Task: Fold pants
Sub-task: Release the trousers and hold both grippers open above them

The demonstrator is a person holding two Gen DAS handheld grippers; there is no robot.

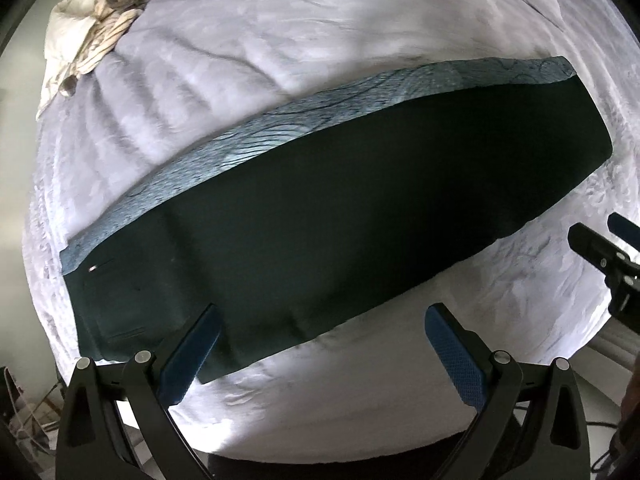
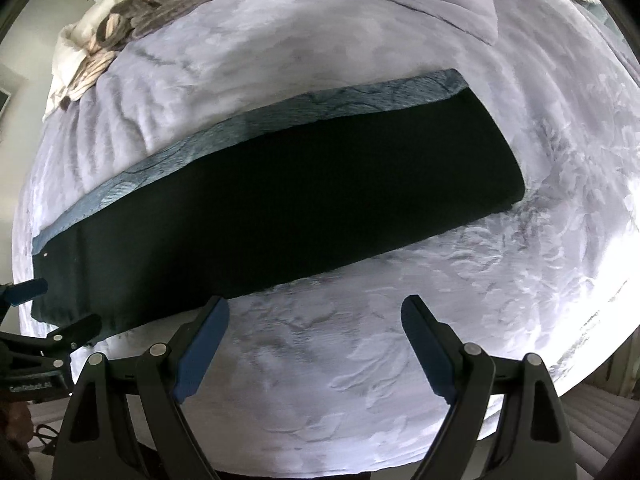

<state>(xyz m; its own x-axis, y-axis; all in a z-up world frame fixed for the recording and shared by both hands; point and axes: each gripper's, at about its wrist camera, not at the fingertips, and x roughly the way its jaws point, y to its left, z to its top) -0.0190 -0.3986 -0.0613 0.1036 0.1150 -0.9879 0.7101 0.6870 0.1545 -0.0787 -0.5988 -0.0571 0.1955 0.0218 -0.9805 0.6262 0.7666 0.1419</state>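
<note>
Dark green-black cloth, one item: the pants point(image 1: 320, 216), laid flat on the pale lilac bedspread point(image 1: 248, 80) and already doubled lengthwise, one leg on the other. We log the long axis in the left wrist view as running from about 8 o'clock, where the waist end with a pocket seam and a small pale tag sits, up to about 2 o'clock at the hem end. A strip of blue-grey patterned cloth point(image 1: 280, 120) shows along the far long edge; we cannot tell whether it is the pants' inner face or a separate piece beneath.

Left gripper point(image 1: 320, 344): jaws spread wide, nothing between the pads, hanging over the near long edge close to the waist end, one finger overlapping the dark cloth in view. Contact we cannot confirm.

Right gripper point(image 2: 316, 344): jaws likewise spread and empty, over bare bedspread, with the pants lying at 12 o'clock from it and the hem end off at about 1 o'clock.

Our judgement: the left hand is nearer the waist, the right nearer the hem, so a crosswise fold would bring one end along that axis onto the other.

Also present: a heap of striped and grey laundry point(image 1: 104, 28) at 11 o'clock, well apart from the pants.
</note>
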